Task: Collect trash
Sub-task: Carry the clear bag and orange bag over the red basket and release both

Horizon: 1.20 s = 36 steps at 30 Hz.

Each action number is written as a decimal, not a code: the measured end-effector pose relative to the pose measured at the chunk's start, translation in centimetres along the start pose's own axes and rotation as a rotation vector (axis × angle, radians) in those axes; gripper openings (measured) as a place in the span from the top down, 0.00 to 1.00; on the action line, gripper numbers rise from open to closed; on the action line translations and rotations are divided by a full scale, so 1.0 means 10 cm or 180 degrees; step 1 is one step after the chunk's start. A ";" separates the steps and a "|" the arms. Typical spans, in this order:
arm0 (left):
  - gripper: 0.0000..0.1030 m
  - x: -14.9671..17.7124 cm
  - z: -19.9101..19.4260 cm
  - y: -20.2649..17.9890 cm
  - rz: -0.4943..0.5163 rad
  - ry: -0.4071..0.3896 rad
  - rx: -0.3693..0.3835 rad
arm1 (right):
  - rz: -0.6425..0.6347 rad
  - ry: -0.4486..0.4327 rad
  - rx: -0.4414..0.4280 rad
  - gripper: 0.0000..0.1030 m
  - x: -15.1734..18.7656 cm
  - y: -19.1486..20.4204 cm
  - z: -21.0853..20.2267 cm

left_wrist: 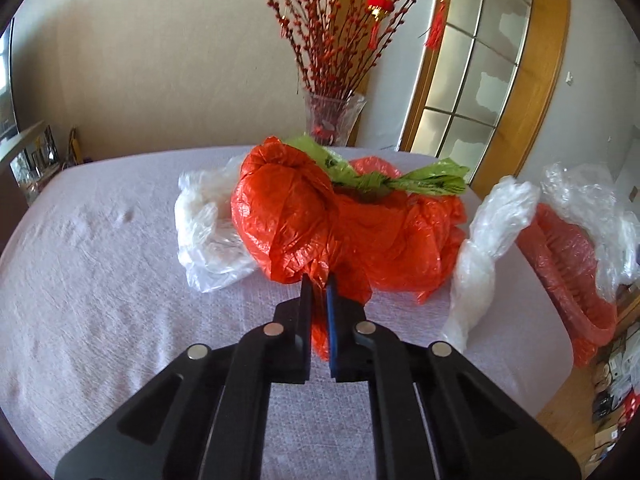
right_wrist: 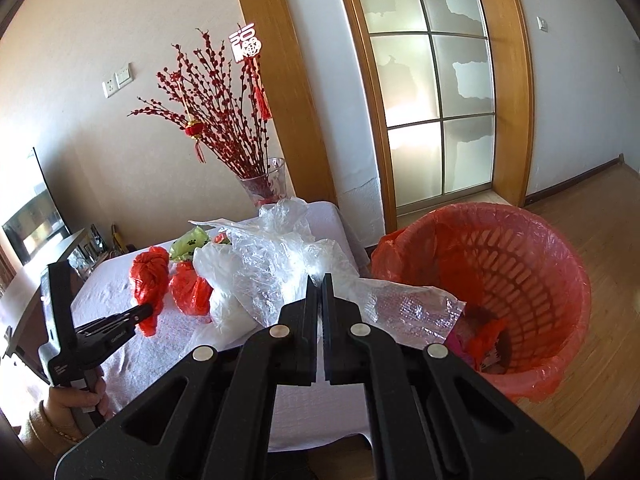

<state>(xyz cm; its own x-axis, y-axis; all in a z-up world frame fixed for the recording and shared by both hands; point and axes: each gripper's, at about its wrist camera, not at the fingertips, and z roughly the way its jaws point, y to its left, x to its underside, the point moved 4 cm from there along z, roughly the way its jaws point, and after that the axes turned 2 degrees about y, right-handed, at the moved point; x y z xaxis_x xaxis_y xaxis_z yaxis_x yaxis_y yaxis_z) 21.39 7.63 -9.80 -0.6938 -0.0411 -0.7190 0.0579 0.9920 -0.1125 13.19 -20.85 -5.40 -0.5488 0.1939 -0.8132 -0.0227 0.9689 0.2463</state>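
The red plastic bag (left_wrist: 280,216), clamped by its tail in the left hand-held gripper (left_wrist: 319,284), should be lifted clear of the bench (left_wrist: 100,260) before it is carried to the lined basket (right_wrist: 560,264), while the right hand-held gripper (right_wrist: 319,280) is kept closed on the clear plastic film (right_wrist: 272,264).

A clear glass vase (right_wrist: 267,184) of red berry branches (right_wrist: 216,120) stands at the desk's far edge, hung with a small red lantern (right_wrist: 193,130) and tasselled ornament (right_wrist: 246,46); behind, a wood-framed frosted-glass door (right_wrist: 432,92); wall switches (right_wrist: 118,78); a television (right_wrist: 30,216) at left; wooden floor (right_wrist: 580,208).
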 end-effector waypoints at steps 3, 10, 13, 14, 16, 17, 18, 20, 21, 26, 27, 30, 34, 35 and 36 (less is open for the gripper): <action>0.93 -0.01 -0.12 0.00 0.0016 -0.0088 0.0067 | 0.0028 -0.0014 0.0018 0.98 0.00 -0.04 -0.01; 0.93 -0.11 -0.43 -0.18 0.0135 -0.0275 0.0278 | 0.0092 -0.0075 0.0101 0.98 -0.01 -0.16 -0.06; 0.93 -0.17 -0.56 -0.35 0.0225 -0.0349 0.0402 | 0.0150 -0.0114 0.0168 0.98 -0.02 -0.25 -0.10; 0.93 -0.20 -0.55 -0.43 0.0256 -0.0362 0.0429 | 0.0166 -0.0122 0.0184 0.98 -0.02 -0.28 -0.11; 0.93 -0.24 -0.59 -0.58 0.0337 -0.0393 0.0507 | 0.0210 -0.0145 0.0243 0.98 -0.02 -0.36 -0.13; 0.93 -0.26 -0.61 -0.65 0.0370 -0.0401 0.0539 | 0.0231 -0.0156 0.0272 0.98 -0.02 -0.39 -0.14; 0.93 -0.27 -0.62 -0.73 0.0405 -0.0406 0.0582 | 0.0249 -0.0165 0.0294 0.98 -0.03 -0.43 -0.15; 0.93 -0.28 -0.65 -0.88 0.0458 -0.0412 0.0659 | 0.0298 -0.0196 0.0355 0.98 -0.03 -0.52 -0.18; 0.93 -0.29 -0.65 -0.97 0.0491 -0.0414 0.0705 | 0.0319 -0.0216 0.0402 0.98 -0.03 -0.56 -0.20; 0.93 -0.30 -0.66 -1.35 0.0643 -0.0410 0.0910 | 0.0407 -0.0304 0.0610 0.98 -0.05 -0.77 -0.27; 0.93 -0.30 -0.65 -1.44 0.0679 -0.0408 0.0954 | 0.0426 -0.0324 0.0660 0.98 -0.05 -0.81 -0.28; 0.93 -0.29 -0.61 -1.72 0.0784 -0.0391 0.1074 | 0.0477 -0.0391 0.0818 0.98 -0.06 -0.92 -0.32; 0.93 -0.27 -0.52 -2.08 0.0904 -0.0356 0.1219 | 0.0547 -0.0459 0.1017 0.98 -0.08 -1.08 -0.34; 0.93 -0.26 -0.49 -2.13 0.0916 -0.0345 0.1243 | 0.0569 -0.0481 0.1080 0.98 -0.09 -1.14 -0.34; 0.93 -0.26 -0.45 -2.23 0.0939 -0.0326 0.1284 | 0.0581 -0.0494 0.1121 0.98 -0.09 -1.17 -0.33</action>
<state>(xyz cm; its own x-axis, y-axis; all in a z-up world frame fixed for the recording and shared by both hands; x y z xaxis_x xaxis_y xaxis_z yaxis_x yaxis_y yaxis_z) 18.65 -13.85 -2.30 -0.5333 0.2023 -0.8213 0.5273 0.8388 -0.1357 11.18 -32.86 -5.78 -0.3844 0.3619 -0.8493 0.3648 0.9046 0.2203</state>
